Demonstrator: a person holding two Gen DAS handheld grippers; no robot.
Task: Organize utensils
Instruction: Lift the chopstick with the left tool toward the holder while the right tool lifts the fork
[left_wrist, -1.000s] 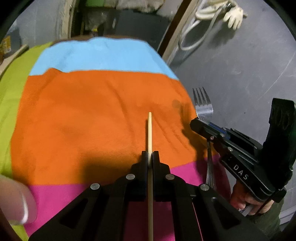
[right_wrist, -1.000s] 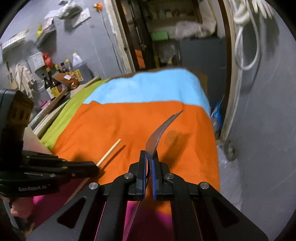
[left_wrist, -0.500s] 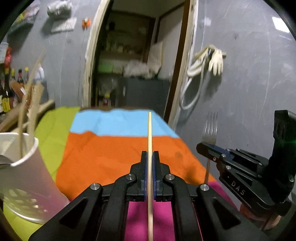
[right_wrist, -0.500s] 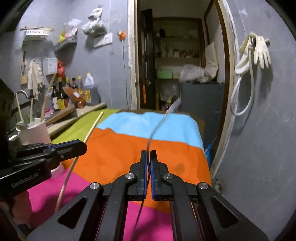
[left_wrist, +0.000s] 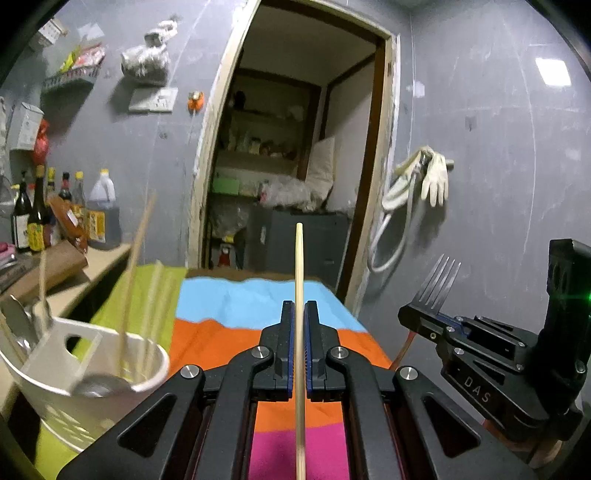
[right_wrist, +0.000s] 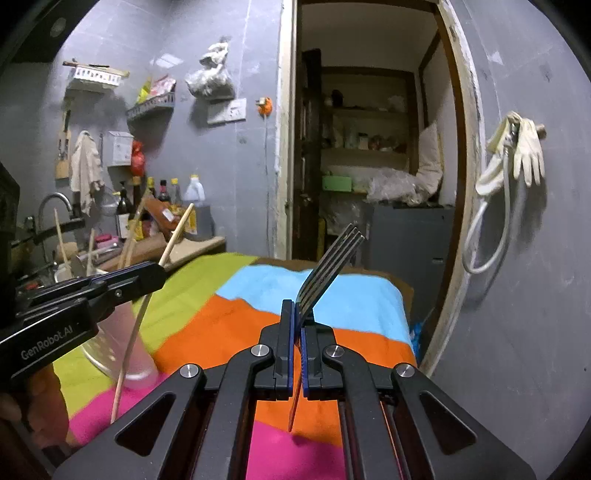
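Both tools have lifted off the striped cloth (left_wrist: 236, 302): left tool (left_wrist: 299, 325) clamped on the thin wooden chopstick (left_wrist: 299, 266), right tool (right_wrist: 297, 325) clamped on the steel fork (right_wrist: 328, 266), nearing the white perforated holder (left_wrist: 74, 384).

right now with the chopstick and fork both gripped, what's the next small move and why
Probably swing the left gripper, shut on the chopstick, left toward the white utensil holder, which already has chopsticks standing in it. The holder sits at that gripper's left. The right gripper can wait with the fork.
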